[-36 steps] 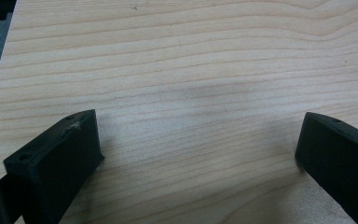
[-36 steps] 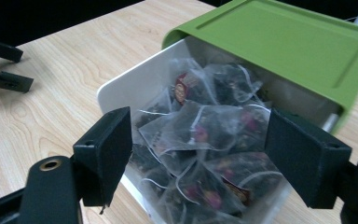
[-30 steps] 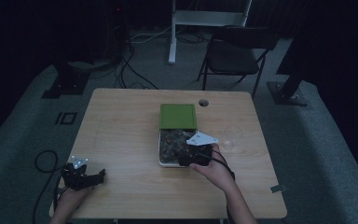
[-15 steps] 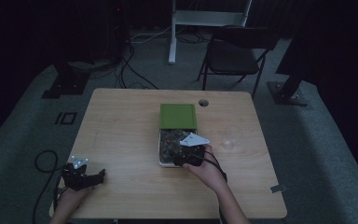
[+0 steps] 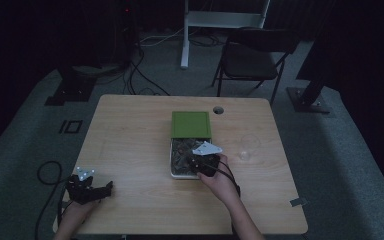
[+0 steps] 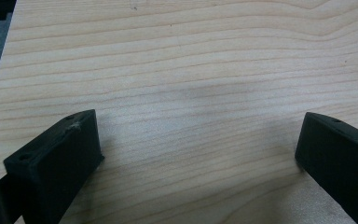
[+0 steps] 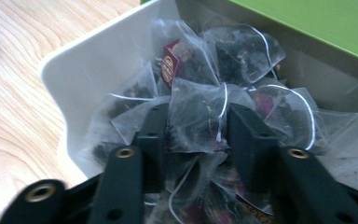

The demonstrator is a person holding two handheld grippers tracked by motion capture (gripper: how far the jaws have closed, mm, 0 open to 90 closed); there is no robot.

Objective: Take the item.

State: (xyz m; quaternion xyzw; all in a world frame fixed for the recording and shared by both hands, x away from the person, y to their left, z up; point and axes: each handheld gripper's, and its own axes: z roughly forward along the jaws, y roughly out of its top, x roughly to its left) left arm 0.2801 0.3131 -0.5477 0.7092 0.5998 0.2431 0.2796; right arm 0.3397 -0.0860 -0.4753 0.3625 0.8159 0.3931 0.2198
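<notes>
The right gripper had just been closing and pinched a clear tea bag inside the white box. The left gripper sat spread wide over bare tabletop, well apart.

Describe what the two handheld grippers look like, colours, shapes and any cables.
Both are black. The left gripper has two blocky, matte jaws with small screw holes; the high view shows a grey three-cornered plate and a black cable looping off it. The right gripper has brass-coloured rivets on its arms and a pale three-cornered plate on top.
</notes>
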